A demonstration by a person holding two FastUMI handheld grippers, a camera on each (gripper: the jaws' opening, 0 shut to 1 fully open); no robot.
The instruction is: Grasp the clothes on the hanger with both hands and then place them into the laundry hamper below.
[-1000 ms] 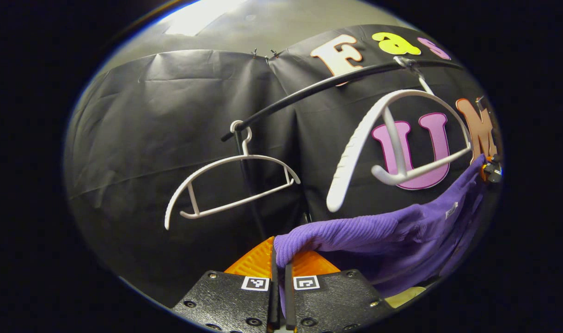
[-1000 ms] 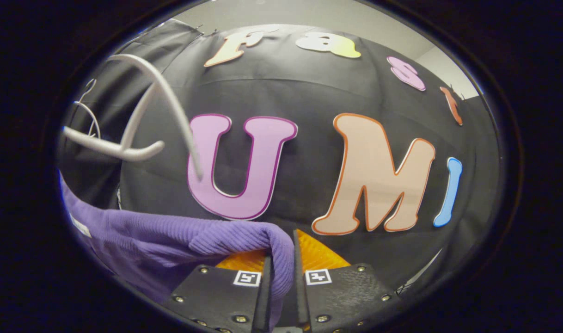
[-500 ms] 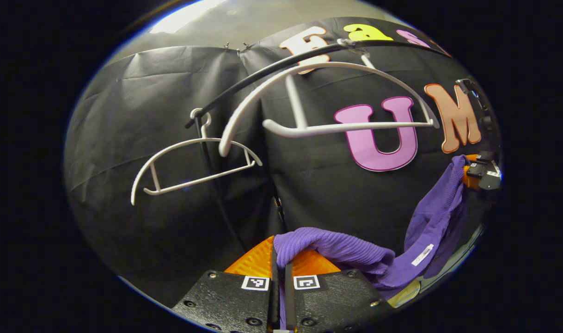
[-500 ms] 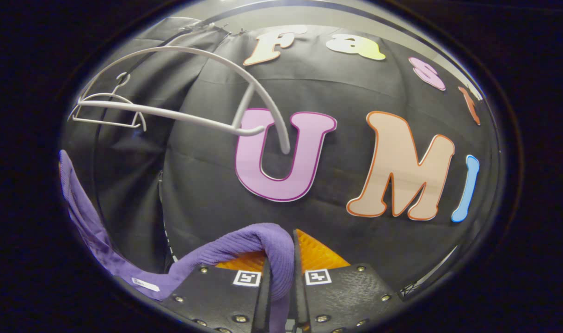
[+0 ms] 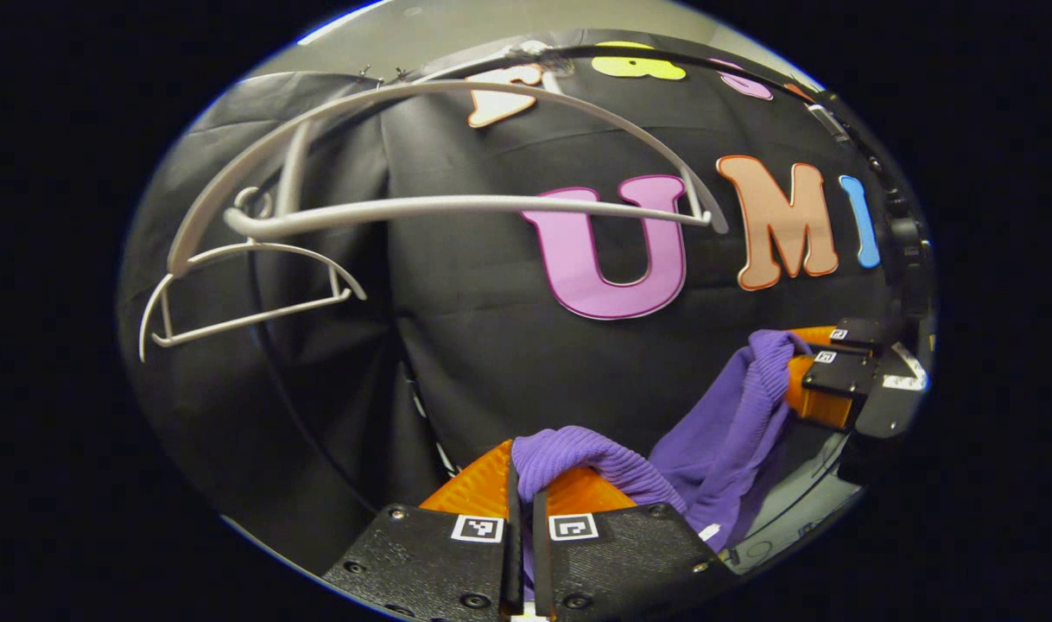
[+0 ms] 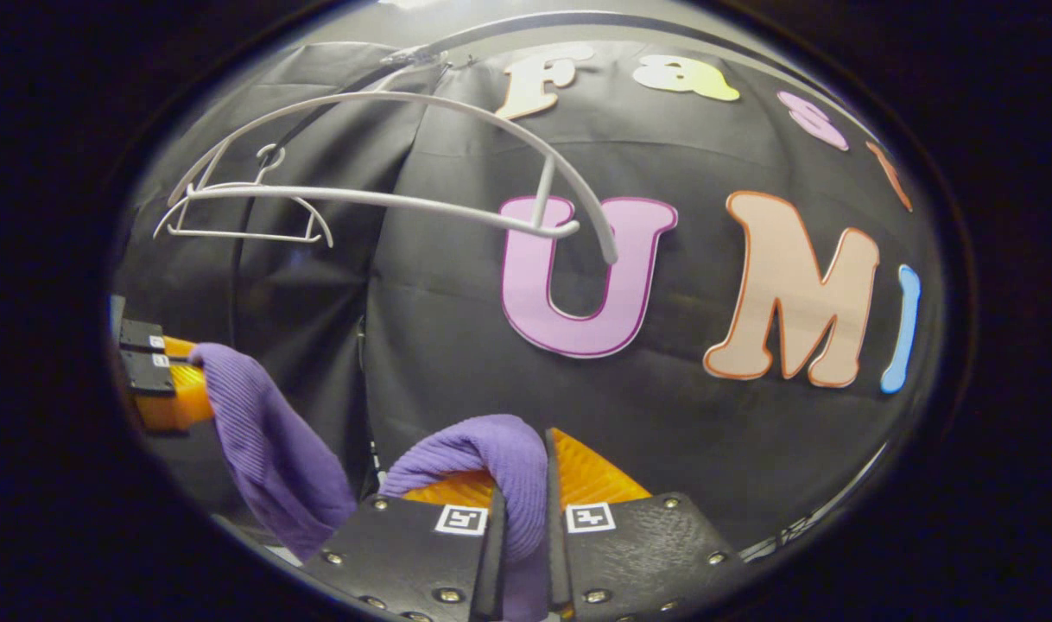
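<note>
Left gripper [image 5: 523,510] at 6 o'clock of the left gripper view, jaws clamped on a bunched fold of the purple garment [image 5: 733,423]. Right gripper [image 6: 526,510] at 6 o'clock of the right gripper view, jaws likewise pinched tight on another fold of the same cloth. Garment slung between the two grippers, off the hanger, sagging low in the middle; long axis roughly from one grip to the other, folded down into a drooping loop, small tag near the bottom edge. Pulled toward 4 o'clock in the left gripper view, toward 8 o'clock in the right gripper view. Farther out: big white hanger [image 5: 457,203] bare, at 12 o'clock, above the cloth; small white hanger [image 5: 250,298] behind at 10 o'clock; black rail [image 6: 578,22] along the top. Hamper hidden, presumably below. Step in hand looks like lowering: keep both pinches firm, bring grippers down level and together, release only with the sag inside the hamper.
</note>
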